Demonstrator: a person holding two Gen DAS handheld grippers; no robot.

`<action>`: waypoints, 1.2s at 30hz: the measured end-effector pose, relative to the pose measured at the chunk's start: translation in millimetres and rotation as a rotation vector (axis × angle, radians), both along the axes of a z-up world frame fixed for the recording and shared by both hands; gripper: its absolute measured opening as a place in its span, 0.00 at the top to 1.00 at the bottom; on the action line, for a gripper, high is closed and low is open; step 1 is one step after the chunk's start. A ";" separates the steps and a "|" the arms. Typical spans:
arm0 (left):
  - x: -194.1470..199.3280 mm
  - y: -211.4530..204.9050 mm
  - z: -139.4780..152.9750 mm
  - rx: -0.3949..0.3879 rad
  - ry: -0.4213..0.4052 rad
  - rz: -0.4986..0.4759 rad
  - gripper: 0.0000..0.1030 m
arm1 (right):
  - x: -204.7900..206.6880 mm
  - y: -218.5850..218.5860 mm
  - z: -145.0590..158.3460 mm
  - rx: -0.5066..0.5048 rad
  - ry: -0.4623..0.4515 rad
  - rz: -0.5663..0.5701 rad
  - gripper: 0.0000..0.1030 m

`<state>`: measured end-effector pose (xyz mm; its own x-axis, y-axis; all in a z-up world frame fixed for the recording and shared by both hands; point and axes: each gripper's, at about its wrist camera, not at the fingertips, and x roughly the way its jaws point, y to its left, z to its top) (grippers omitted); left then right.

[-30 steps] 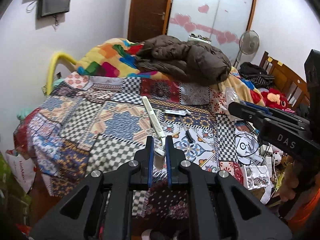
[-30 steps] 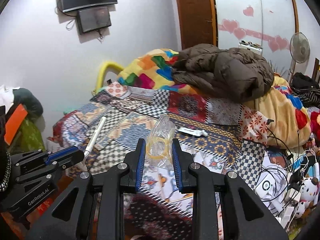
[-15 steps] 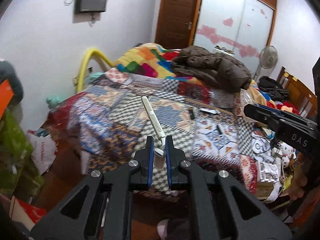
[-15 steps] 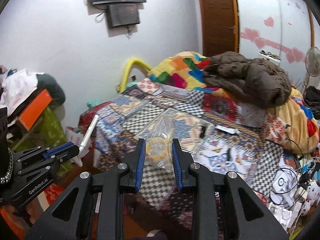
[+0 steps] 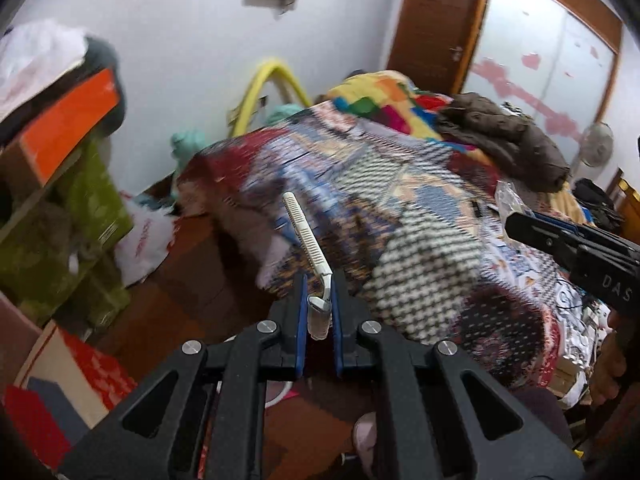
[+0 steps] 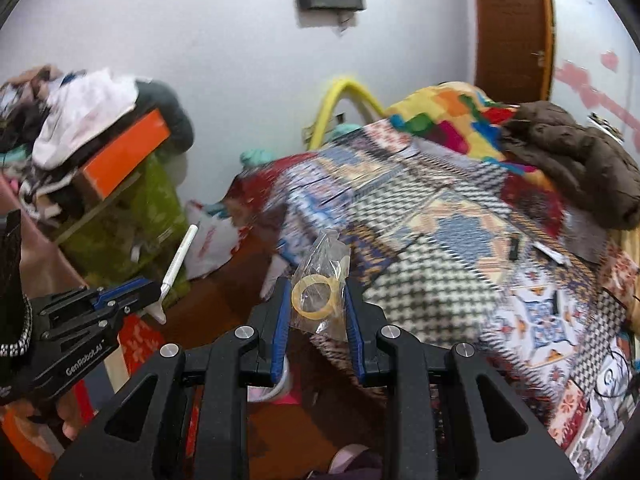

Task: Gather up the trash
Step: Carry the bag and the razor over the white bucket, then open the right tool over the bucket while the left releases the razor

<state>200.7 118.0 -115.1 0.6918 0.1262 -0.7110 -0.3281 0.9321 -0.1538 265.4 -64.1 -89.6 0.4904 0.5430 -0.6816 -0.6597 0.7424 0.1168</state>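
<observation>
Both hands are swinging away from the bed [image 5: 420, 208], which a second ago was filling each view head-on and is now sliding off to the right, while the cluttered left corner of the room, with its green boxes [image 5: 92, 200] and a white plastic bag [image 5: 144, 236] on the floor, is coming into view; judging by this, pickup is done and the carry toward a drop-off place is under way, though no bin is showing yet. The left tongs [image 5: 319, 312] are clamping the handle end of a white comb-like strip [image 5: 306, 232], whose toothed length is sticking up and away from the tips, leaning slightly left. The right tongs [image 6: 316, 312] are pinching a clear plastic bag with a yellow ring [image 6: 318, 288] inside, the bag sitting between the blue pads and poking out above them. A few small dark items [image 6: 514, 248] are lying on the far right of the quilt, well apart from both tongs.
</observation>
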 end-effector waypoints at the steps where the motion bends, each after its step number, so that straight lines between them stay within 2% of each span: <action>1: -3.0 7.3 -5.5 -0.004 0.010 0.012 0.91 | -2.0 8.9 -5.3 -0.011 0.006 0.017 0.77; 6: -13.3 39.5 -41.7 -0.027 0.077 0.058 0.91 | -10.8 48.5 -30.5 -0.064 0.038 0.083 0.77; 10: -15.5 61.6 -81.6 -0.060 0.163 0.094 0.91 | -14.9 80.0 -59.5 -0.107 0.092 0.139 0.77; 15: -17.3 85.1 -137.0 -0.126 0.277 0.152 0.91 | -16.9 118.6 -107.7 -0.190 0.171 0.207 0.77; 21: -19.8 103.4 -186.4 -0.200 0.363 0.193 0.91 | -13.6 145.8 -165.0 -0.266 0.284 0.248 0.77; 26: -14.6 110.6 -215.6 -0.264 0.400 0.189 0.91 | -7.7 161.8 -199.8 -0.289 0.381 0.263 0.77; 31: -4.0 111.5 -243.5 -0.309 0.449 0.162 0.91 | 0.2 181.6 -237.4 -0.370 0.461 0.262 0.77; 36: 4.7 111.6 -265.1 -0.326 0.489 0.157 0.91 | 6.2 196.2 -255.0 -0.398 0.492 0.258 0.77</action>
<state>205.4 229.6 -380.1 0.2660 -0.0778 -0.9608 -0.5621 0.7972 -0.2201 271.7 132.1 -344.5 -0.0387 0.2631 -0.9640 -0.7614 0.6170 0.1990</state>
